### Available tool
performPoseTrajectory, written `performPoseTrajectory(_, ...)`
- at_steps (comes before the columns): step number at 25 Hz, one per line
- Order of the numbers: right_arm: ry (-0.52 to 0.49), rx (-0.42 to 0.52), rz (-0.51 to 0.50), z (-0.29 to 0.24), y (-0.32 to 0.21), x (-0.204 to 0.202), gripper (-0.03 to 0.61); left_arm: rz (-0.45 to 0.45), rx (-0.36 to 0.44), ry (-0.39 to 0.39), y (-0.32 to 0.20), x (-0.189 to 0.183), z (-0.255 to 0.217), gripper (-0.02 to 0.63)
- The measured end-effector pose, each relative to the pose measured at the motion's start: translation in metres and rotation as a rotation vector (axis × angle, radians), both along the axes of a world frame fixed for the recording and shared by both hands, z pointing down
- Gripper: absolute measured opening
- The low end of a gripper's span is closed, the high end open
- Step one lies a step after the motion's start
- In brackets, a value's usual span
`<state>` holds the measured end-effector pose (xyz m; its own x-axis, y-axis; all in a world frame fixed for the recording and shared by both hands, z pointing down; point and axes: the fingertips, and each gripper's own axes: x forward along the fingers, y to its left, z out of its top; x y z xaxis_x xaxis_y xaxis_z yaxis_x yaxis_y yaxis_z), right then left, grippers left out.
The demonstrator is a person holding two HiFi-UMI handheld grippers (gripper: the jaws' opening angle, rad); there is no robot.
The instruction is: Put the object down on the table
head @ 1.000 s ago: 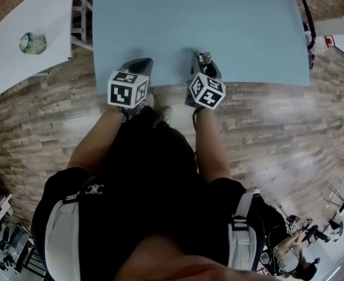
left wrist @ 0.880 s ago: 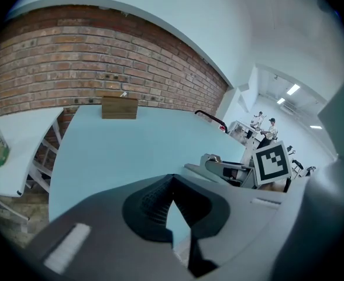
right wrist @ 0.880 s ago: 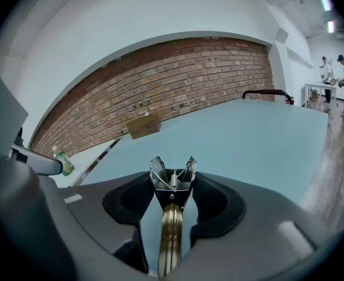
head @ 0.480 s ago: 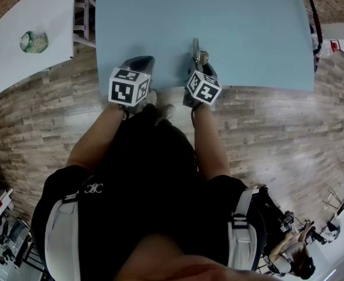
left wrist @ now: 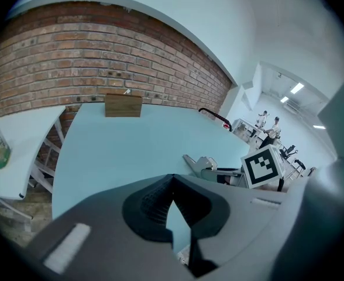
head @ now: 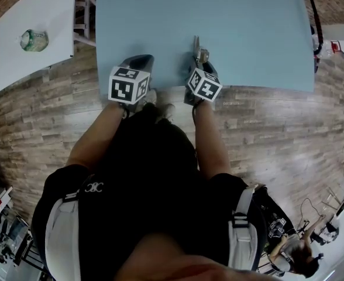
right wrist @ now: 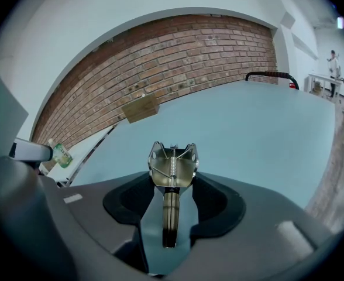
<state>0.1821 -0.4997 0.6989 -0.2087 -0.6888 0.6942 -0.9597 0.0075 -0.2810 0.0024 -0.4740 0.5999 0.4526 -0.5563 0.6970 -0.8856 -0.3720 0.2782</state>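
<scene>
We see the right gripper [right wrist: 174, 182] closed on a metal tool [right wrist: 172, 161]: the tool's wide head, with a spring in its middle, sits between the two pads, and its thin handle runs back through the gap between the jaws. From the head view the tool points away from the person and lies over the near part of the blue table [head: 248, 28], close to the near edge. We cannot tell whether it touches the surface. The left gripper [left wrist: 172, 179] is beside the right one, also over the near edge. Its jaws are closed, tip against tip, and nothing is between them. A small wooden block [left wrist: 123, 105] stands at the far edge of the table, in front of a brick wall [left wrist: 72, 57]. To the left is a white side table [head: 43, 4] with a green bottle [head: 33, 41] on it.
</scene>
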Motion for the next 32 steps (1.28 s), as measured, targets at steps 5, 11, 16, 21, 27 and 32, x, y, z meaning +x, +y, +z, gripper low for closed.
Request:
performPoseTrajectory(5,0.047,-0.021,-0.026,0.005,-0.001,0.007,0.218,0.001,0.0,-0.007,0.005,0.003,0.001,0.0)
performPoseTrajectory(11,0.107,-0.028,-0.013,0.01,-0.001,0.022,0.238,-0.012,0.014,-0.024,0.006,0.005,-0.002,0.0)
performPoseTrajectory(16,0.2,0.009,-0.013,0.008,-0.004,0.03,0.258,-0.028,0.023,-0.038,0.006,0.003,-0.006,0.0)
performPoseTrajectory(21,0.207,0.008,-0.004,0.011,-0.006,0.032,0.268,-0.033,0.034,-0.046,0.008,0.001,-0.01,0.0)
performPoseTrajectory(27,0.177,-0.019,0.026,0.016,-0.008,0.036,0.276,-0.044,0.039,-0.048,0.009,-0.001,-0.012,0.0)
performPoseTrajectory(32,0.202,-0.024,0.055,0.016,-0.01,0.038,0.282,-0.047,0.043,-0.051,0.009,-0.007,-0.014,0.0)
